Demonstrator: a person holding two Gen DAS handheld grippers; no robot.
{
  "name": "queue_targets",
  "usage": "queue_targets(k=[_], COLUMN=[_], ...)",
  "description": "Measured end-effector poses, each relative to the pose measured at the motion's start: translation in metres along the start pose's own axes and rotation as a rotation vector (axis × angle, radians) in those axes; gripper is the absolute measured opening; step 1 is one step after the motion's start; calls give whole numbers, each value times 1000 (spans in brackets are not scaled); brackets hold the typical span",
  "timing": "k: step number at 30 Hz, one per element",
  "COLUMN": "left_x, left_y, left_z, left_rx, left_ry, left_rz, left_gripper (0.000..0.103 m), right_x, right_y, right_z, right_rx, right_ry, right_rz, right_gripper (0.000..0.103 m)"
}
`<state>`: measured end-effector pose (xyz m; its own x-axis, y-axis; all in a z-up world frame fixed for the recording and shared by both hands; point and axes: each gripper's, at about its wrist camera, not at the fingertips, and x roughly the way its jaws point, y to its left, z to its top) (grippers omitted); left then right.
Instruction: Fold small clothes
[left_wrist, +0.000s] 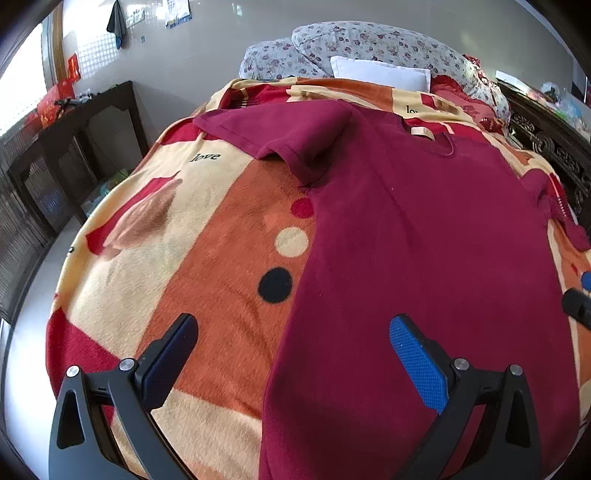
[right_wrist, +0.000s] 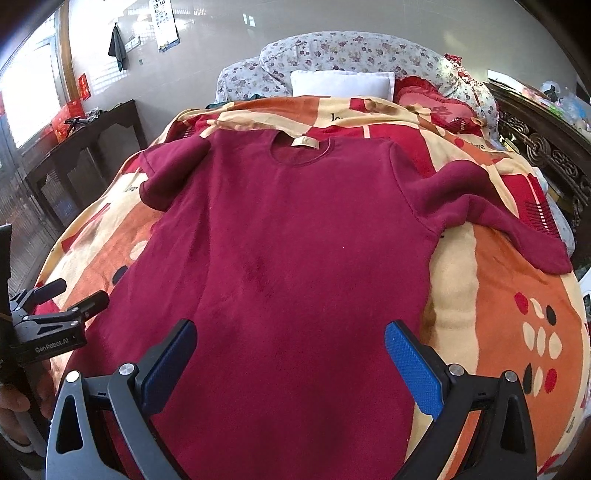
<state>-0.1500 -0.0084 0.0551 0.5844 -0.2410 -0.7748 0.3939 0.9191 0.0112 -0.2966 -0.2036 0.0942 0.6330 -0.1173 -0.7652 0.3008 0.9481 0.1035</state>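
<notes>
A dark red long-sleeved top (right_wrist: 288, 240) lies flat on the bed, collar with a beige label (right_wrist: 306, 142) at the far end. Its left sleeve (left_wrist: 280, 136) is bent near the shoulder; its right sleeve (right_wrist: 491, 218) runs out to the right. My left gripper (left_wrist: 293, 332) hovers open over the top's left edge (left_wrist: 295, 302), nothing between its blue pads. In the right wrist view the left gripper (right_wrist: 75, 293) shows at the left border. My right gripper (right_wrist: 290, 334) hangs open above the lower middle of the top. The right gripper's fingertips (left_wrist: 580, 295) peek in at the left wrist view's right border.
A fleece blanket (left_wrist: 207, 258) in orange, cream and red covers the bed. At the head lie a floral quilt (right_wrist: 354, 51), a white pillow (right_wrist: 341, 83) and a red cushion (right_wrist: 432, 99). A dark wooden side table (left_wrist: 85, 122) stands left; a carved dark wooden frame (right_wrist: 546, 147) runs along the right.
</notes>
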Motion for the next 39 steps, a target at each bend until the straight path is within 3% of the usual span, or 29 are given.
queue_targets(k=[5, 10, 13, 18, 22, 29, 32, 34, 35, 36, 37, 39], left_x=[14, 31, 51, 92, 136, 202, 225, 236, 239, 239, 239, 226], left_y=[15, 42, 72, 135, 168, 196, 196, 194, 192, 191, 187, 182], left_z=[19, 51, 82, 142, 193, 246, 259, 264, 264, 264, 267, 274], left_rx=[-41, -74, -131, -319, -365, -438, -446, -442, -437, -431, -415, -364], left_ry=[28, -1, 6, -40, -42, -41, -14, -18, -37, -56, -65, -57], left_rz=[-38, 2, 7, 31, 92, 112, 110, 79, 39, 14, 16, 52], left_gripper=[103, 103, 103, 103, 103, 101, 79, 44, 33, 15, 9, 7], right_x=[17, 42, 56, 78, 96, 114, 120, 123, 123, 124, 123, 119], right_y=[5, 21, 32, 49, 51, 55, 52, 51, 51, 50, 49, 47], right_z=[14, 36, 46, 61, 70, 70, 68, 67, 66, 66, 66, 66], right_rx=[-18, -55, -82, -130, -132, -159, -148, -145, -142, -138, -135, -132], right_ry=[21, 45, 58, 74, 98, 137, 155, 161, 163, 165, 166, 157], right_rz=[16, 56, 81, 111, 137, 159, 182, 185, 183, 184, 186, 191], right_gripper=[103, 103, 103, 103, 103, 103, 103, 103, 103, 103, 103, 103])
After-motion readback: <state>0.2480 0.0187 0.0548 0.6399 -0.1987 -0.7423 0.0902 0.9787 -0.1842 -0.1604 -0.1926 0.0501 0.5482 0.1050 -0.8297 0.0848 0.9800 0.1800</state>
